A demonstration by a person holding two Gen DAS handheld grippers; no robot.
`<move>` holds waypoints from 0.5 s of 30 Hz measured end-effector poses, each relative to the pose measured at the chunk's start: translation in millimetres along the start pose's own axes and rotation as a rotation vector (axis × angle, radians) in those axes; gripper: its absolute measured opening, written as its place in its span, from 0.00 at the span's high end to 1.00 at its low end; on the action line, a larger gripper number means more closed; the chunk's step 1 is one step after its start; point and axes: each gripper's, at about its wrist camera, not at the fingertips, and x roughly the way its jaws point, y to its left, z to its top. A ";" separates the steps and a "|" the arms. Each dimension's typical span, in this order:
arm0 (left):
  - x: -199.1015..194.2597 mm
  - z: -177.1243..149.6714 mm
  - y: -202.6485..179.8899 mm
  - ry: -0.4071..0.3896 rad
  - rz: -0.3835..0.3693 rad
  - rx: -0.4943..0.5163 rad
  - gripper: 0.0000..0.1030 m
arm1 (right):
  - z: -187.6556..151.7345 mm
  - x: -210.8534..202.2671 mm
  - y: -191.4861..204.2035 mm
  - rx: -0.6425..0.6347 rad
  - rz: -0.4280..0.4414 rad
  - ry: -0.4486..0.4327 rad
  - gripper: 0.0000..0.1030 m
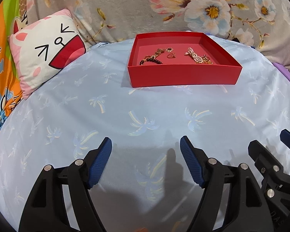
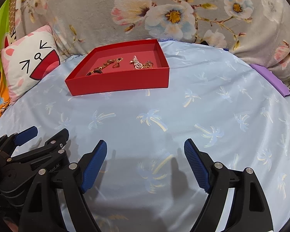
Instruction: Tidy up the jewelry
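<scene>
Left wrist view: looked forward and down over the blue bedsheet [image 1: 145, 106], red tray [image 1: 183, 75] ahead.
Right wrist view: same tilt, from further right.
Shared: tray, sheet, cartoon pillow [image 2: 29, 61].

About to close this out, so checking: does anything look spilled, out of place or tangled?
Nothing has spilled: all jewelry sits inside the red box. The pearl strand lies bunched against a gold chain, possibly tangled. Both grippers are open and empty.

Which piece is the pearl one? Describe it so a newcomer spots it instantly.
Find the red box on the blue palm-print sheet. Inside, right of the small ring, lies the pearl strand. It alone is pale pink-white beads; its neighbours are gold chain or dark beads.
</scene>
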 end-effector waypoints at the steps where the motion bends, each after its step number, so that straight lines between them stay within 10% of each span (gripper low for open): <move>1: 0.1 -0.2 0.3 0.001 0.001 -0.001 0.31 | -0.2 -0.1 0.4 0.000 0.000 0.000 0.22; 15: 1.1 -0.3 0.8 0.004 0.008 -0.002 0.31 | 0.9 4.1 0.8 0.012 -0.006 0.009 0.20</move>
